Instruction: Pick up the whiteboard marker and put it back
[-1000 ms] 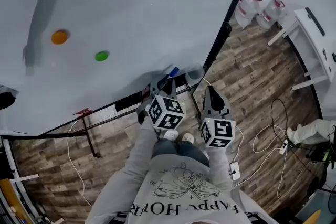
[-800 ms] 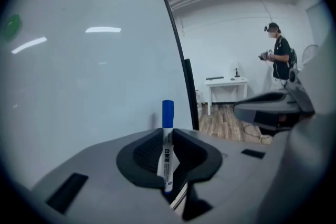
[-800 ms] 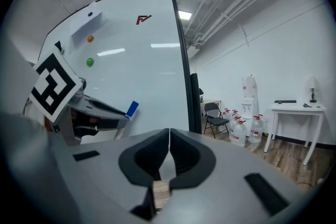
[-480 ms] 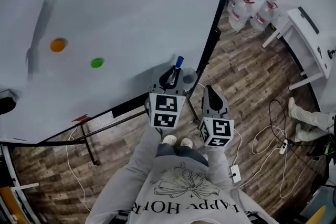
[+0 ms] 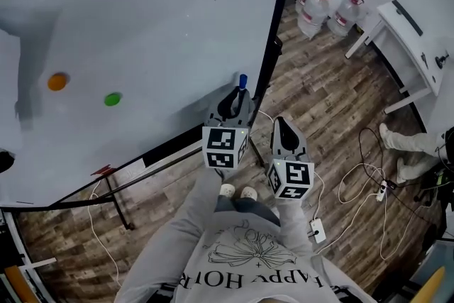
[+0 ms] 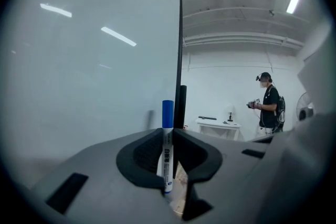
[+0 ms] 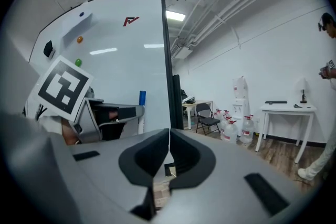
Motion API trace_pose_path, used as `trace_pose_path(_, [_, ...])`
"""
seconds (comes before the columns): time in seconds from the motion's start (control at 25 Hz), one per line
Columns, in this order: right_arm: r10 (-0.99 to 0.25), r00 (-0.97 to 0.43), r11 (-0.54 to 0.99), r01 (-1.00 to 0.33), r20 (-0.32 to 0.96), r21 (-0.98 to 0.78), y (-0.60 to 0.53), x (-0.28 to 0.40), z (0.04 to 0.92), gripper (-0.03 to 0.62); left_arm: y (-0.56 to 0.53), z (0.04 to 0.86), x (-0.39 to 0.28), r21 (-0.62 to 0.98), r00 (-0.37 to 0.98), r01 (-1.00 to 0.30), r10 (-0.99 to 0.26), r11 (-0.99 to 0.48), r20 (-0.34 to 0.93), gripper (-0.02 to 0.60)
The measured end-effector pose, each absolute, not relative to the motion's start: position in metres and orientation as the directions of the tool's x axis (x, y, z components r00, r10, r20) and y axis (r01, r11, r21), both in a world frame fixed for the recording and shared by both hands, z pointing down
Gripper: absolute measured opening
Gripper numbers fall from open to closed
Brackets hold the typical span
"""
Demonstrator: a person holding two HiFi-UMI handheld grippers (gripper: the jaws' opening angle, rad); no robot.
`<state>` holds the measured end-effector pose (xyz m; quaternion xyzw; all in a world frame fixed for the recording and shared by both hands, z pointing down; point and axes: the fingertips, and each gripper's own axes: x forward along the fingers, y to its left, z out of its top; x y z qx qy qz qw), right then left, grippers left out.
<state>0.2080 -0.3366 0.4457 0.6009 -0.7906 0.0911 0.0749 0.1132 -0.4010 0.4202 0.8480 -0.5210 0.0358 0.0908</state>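
My left gripper (image 5: 237, 97) is shut on a white whiteboard marker (image 6: 166, 149) with a blue cap (image 5: 242, 81), held upright so the cap stands above the jaws. It hovers close to the lower right corner of the whiteboard (image 5: 128, 32). In the left gripper view the marker's printed barrel sits between the two black pads, the whiteboard (image 6: 79, 76) filling the left. My right gripper (image 5: 283, 133) is beside it on the right, shut with nothing between its jaws (image 7: 167, 152). The right gripper view shows the left gripper (image 7: 113, 113) with the marker cap (image 7: 142, 97).
An orange magnet (image 5: 57, 81) and a green magnet (image 5: 112, 99) stick to the whiteboard. Its black frame edge (image 5: 277, 18) and stand are just ahead. Water jugs (image 5: 323, 0) and a white table (image 5: 408, 39) stand at the right. Cables (image 5: 355, 184) lie on the wooden floor. A person (image 6: 269, 107) stands far off.
My left gripper has risen and rolled, bringing the marker from slanted to upright. Both grippers shifted toward the board's right edge; the right one barely moved.
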Motion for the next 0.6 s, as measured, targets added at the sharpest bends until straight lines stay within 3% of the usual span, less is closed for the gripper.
trace_pose_path(0.6, [-0.927, -0.255, 0.249, -0.967, 0.276, -0.060, -0.339, 0.216, 0.466, 0.005, -0.408, 0.498, 0.114, 0.128, 0.425, -0.905, -0.864, -0.406, 0.271, 0.060])
